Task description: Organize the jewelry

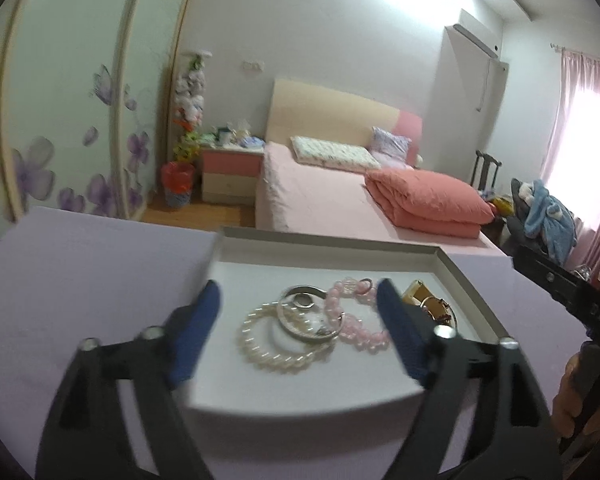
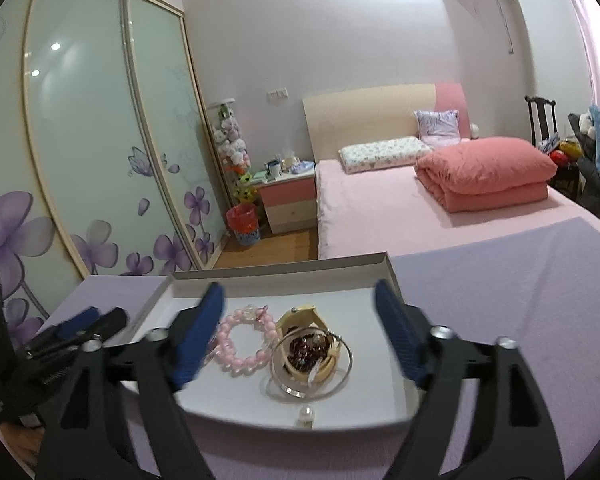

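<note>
- The left gripper (image 1: 300,320) stands wide, its two blue fingers (image 1: 198,332) splayed to either side with nothing pressed between them.
- Between and just beyond those fingers sits a shallow white tray (image 1: 328,240) on a lilac tabletop (image 1: 80,280), with the near edge of the tray passing under the fingertips.
- A white pearl bracelet (image 1: 268,354) lies in the gap, nearer the left finger, and a silver bangle (image 1: 300,320) overlaps its far side.
- A pink bead bracelet (image 1: 354,322) lies by the right finger, which hides part of it; the beads touch the silver bangle.
- Past the right finger, a cream and gold piece (image 1: 418,292) and a gold ring-shaped piece (image 1: 440,308) show only in part, so what they are I cannot tell.
- The right gripper (image 2: 300,320) is also spread wide and grips nothing; its blue fingers (image 2: 396,332) frame the same tray (image 2: 284,270).
- In that view the pink bead bracelet (image 2: 242,344) lies just beside the left finger, partly behind it.
- A clear bangle (image 2: 312,364) rests close to the middle of the gap, ringing a cream bangle (image 2: 304,320) with dark red beads (image 2: 310,348) inside it.
- A small pearl-like piece (image 2: 306,414) lies at the near rim of the tray, below the clear bangle.
- The other tool appears at the outer edge of each view: the right one at far right of the left view, the left one at far left of the right view.
- Far beyond both tools stands a bed (image 2: 420,208) with a folded pink quilt (image 2: 488,172).
</note>
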The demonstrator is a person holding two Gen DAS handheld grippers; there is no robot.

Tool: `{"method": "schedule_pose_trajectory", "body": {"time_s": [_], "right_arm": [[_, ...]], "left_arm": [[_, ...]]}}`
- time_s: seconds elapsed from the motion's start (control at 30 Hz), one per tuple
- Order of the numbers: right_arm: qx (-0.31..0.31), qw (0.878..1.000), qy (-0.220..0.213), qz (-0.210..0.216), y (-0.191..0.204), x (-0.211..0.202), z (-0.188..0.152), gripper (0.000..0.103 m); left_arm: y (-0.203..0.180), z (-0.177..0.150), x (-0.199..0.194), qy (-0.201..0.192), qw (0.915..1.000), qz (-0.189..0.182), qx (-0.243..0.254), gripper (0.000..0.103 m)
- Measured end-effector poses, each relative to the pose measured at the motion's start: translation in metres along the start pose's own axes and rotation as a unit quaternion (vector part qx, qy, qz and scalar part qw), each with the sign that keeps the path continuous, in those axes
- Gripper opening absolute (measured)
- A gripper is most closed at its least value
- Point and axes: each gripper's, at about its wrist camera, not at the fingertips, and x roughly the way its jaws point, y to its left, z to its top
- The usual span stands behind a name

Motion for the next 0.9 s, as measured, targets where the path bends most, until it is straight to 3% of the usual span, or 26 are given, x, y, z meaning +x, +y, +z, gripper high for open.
{"method": "schedule_pose_trajectory", "body": {"time_s": [0.07, 0.17, 0.43, 0.7, 0.9], "right_arm": [[-0.003, 1.0, -0.005, -0.002, 0.003, -0.02, -0.004, 0.101], [-0.022, 1.0, -0.013, -0.014, 0.015, -0.053, -0.016, 0.101], [-0.07, 0.996, -0.023, -0.043, 0.043, -0.119, -0.064, 0.101], [-0.059, 0.997, -0.039, -0.042, 0.054, -0.154, -0.089, 0.101], [-0.044, 0.997, -0.046, -0.042, 0.052, -0.164, -0.095, 0.101]], "left_arm": [[0.006, -0.005, -0.03, -0.011, 0.9999, 0.006, 0.007, 0.091], [0.013, -0.013, -0.067, -0.026, 0.9994, 0.015, 0.017, 0.099], [0.012, -0.062, -0.168, -0.059, 0.9967, 0.038, 0.04, 0.099], [0.008, -0.099, -0.216, -0.07, 0.9957, 0.041, 0.044, 0.099], [0.009, -0.106, -0.228, -0.075, 0.9961, 0.032, 0.034, 0.099]]}}
